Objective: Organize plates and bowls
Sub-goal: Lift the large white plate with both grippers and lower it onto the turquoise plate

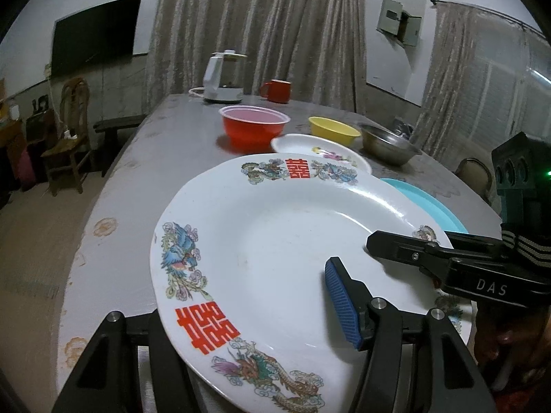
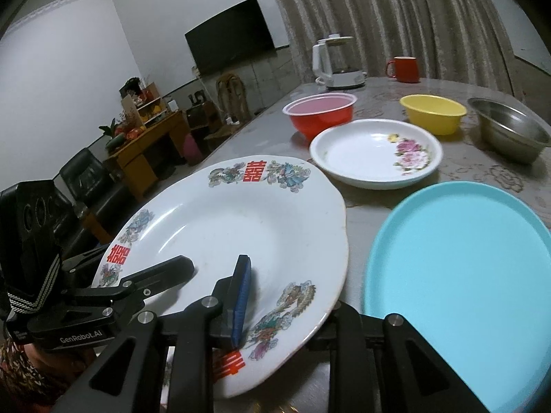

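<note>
Midway, both grippers clamp the dragon-and-phoenix plate (image 2: 241, 241): the left gripper (image 1: 248, 327) on its near rim, the right gripper (image 2: 286, 313) likewise, lifted over the worktop (image 2: 378, 103). Ahead, the turquoise plate (image 2: 465, 275), floral plate (image 2: 361, 155) and three bowls remain unstacked.

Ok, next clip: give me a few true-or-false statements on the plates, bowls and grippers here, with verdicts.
1. Both grippers grip the dragon plate at its near rim. True.
2. The blue plate is stacked on the dragon plate. False: it lies beside it on the table.
3. Three bowls stand behind the plates: the red bowl, the yellow bowl and the steel bowl. True.
4. The flower plate holds the red mug. False: the plate is empty; the mug stands at the far edge.
</note>
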`<state>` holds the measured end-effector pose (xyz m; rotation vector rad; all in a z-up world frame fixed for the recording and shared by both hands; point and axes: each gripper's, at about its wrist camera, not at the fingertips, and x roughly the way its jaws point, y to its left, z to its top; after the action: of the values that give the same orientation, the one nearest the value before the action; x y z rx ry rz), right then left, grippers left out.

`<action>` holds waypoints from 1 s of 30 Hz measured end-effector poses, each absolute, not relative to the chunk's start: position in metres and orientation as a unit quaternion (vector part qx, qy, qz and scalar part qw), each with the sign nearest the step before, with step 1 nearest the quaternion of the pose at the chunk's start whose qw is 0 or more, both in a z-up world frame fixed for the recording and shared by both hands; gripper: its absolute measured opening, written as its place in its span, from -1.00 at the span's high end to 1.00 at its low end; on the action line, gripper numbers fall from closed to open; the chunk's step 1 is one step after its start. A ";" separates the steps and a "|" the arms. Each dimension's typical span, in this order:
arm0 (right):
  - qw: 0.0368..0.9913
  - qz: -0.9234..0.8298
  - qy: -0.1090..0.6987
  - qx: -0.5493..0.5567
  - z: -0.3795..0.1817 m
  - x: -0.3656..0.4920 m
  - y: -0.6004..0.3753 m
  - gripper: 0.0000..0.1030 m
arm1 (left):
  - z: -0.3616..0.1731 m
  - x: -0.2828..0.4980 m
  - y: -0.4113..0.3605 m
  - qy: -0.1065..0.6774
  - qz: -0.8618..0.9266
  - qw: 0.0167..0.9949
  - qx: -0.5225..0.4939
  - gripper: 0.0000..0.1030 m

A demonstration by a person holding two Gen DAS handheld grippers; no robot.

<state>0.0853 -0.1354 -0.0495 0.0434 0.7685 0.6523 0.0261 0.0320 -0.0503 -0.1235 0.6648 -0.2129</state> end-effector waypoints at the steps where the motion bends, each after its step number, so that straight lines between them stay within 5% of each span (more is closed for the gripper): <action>1: 0.877 0.310 0.367 0.022 -0.049 0.084 -0.139 0.55 | -0.049 0.027 0.027 0.326 -0.108 0.937 -0.059 -0.22; 30: 0.904 0.185 0.373 0.093 -0.037 0.083 -0.280 0.53 | -0.035 0.081 -0.116 0.367 -0.239 0.899 -0.005 -0.24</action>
<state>0.0830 -0.2805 -0.0366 0.1929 0.7708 0.3815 0.0811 -0.1165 -0.0354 -0.0108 0.7600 -0.4947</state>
